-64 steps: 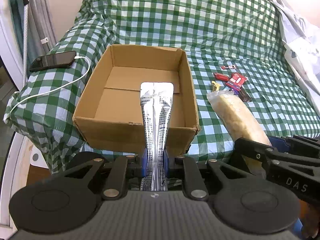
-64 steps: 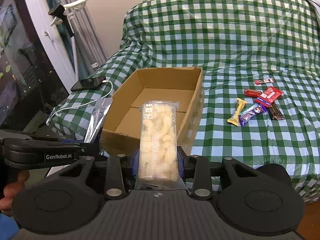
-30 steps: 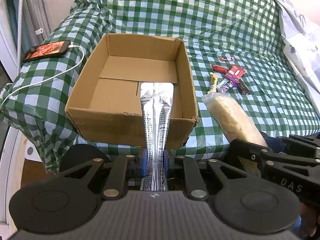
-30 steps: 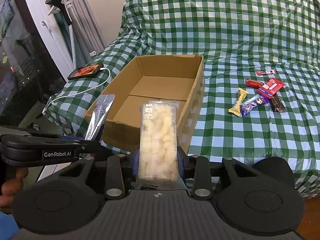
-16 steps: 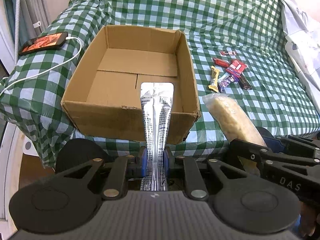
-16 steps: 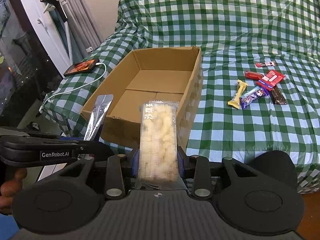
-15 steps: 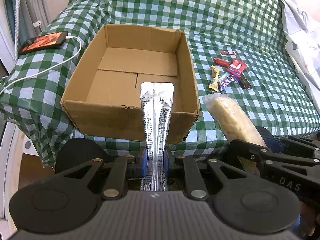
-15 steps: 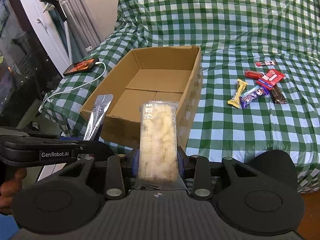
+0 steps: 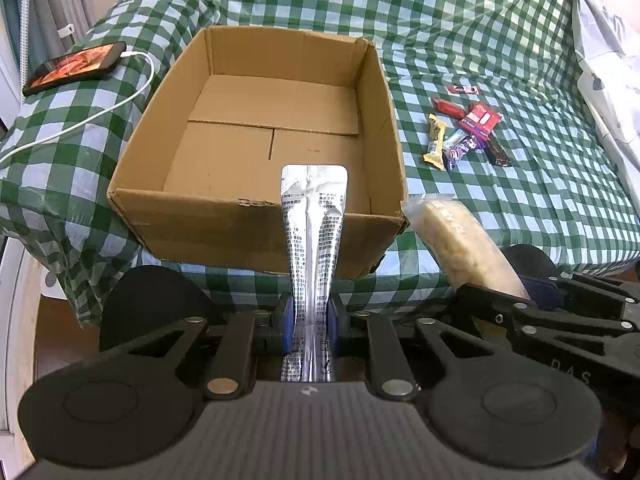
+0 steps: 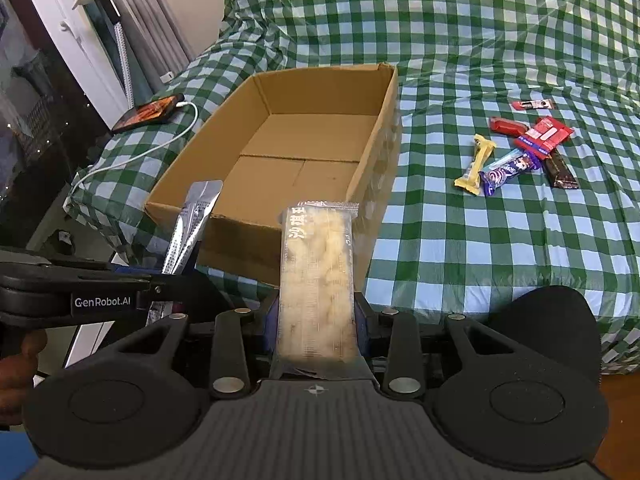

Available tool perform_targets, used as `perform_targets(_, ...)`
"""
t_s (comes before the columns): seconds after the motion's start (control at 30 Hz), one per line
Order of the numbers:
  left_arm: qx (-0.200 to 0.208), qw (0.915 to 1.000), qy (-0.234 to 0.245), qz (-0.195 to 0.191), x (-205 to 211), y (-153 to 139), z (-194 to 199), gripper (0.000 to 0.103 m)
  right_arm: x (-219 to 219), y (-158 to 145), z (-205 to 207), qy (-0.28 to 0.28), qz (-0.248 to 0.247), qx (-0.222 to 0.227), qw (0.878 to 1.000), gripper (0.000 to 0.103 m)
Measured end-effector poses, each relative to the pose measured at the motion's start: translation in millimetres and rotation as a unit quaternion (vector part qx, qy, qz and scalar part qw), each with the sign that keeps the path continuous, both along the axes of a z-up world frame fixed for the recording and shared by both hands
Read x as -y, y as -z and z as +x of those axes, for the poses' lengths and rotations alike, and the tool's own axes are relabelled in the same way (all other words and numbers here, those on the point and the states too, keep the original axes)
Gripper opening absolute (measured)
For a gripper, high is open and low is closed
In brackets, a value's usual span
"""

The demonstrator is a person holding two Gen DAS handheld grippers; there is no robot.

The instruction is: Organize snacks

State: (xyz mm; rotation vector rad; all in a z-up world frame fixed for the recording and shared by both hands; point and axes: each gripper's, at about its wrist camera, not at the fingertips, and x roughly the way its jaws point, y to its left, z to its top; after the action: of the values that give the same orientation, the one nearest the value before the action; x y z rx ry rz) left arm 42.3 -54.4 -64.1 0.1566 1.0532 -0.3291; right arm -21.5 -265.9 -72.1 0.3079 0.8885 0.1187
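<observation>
Nearest: left gripper (image 9: 310,326), its blue pads pinching the lower end of a slim silver foil sachet with fine black print (image 9: 313,224); the sachet stands up out of the jaws, its top showing over the box's near wall. Beside it, right gripper (image 10: 316,330), clamped on a clear-wrapped bar of pale puffed-rice snack (image 10: 317,280), also held by its lower end, its tip at the box's near right corner.

Just past both: open brown cardboard box (image 9: 256,220) on the green-and-white checked cloth (image 10: 480,240). Nothing in it; floor flaps bare.

Further right, well apart from the box: a loose cluster of small wrapped candy bars, red, yellow, purple, dark brown (image 10: 520,152). Far left: a phone on a white charging cable (image 9: 76,66).

Step in hand, by my reading: carry both packets over the near wall and lay them inside. To do it well, clear the rim fully before lowering, keep the two grippers apart, set packets flat and side by side along one wall, leaving floor for the candy. Release low; foil slides.
</observation>
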Motion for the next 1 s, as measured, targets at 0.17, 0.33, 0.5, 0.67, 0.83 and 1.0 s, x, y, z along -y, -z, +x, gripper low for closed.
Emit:
perform_targets(0.17, -0.007, 1.0000, 0.001, 0.004, 3.6, 4.7, 6.2, 0.019, 1.0, 5.0, 7.2, -0.003, 0.000, -0.010, 1.000, 0.038)
perform_targets(0.33, -0.016, 0.9998, 0.001, 0.008, 4.7, 9.7, 13.2, 0.019, 0.4, 9.7, 13.8, -0.006, 0.001, -0.020, 1.000, 0.038)
perform_targets(0.5, -0.025, 0.9996, 0.001, 0.010, 5.7, 15.3, 18.7, 0.019, 0.3, 15.4, 19.8, -0.010, 0.001, -0.030, 1.000, 0.038)
perform_targets(0.67, -0.034, 0.9994, 0.000, 0.011, 5.8, 21.0, 24.2, 0.019, 1.7, 20.9, 25.4, -0.014, 0.001, -0.041, 0.999, 0.038)
perform_targets(0.83, -0.042, 0.9990, 0.000, 0.011, 6.1, 25.0, 33.1, 0.020, 0.2, 25.4, 33.1, -0.016, -0.001, -0.052, 0.999, 0.038)
perform_targets(1.0, -0.046, 0.9989, -0.001, 0.008, 7.2, 25.2, 41.2, 0.020, -0.6, 28.6, 39.7, -0.016, -0.003, -0.059, 0.998, 0.038)
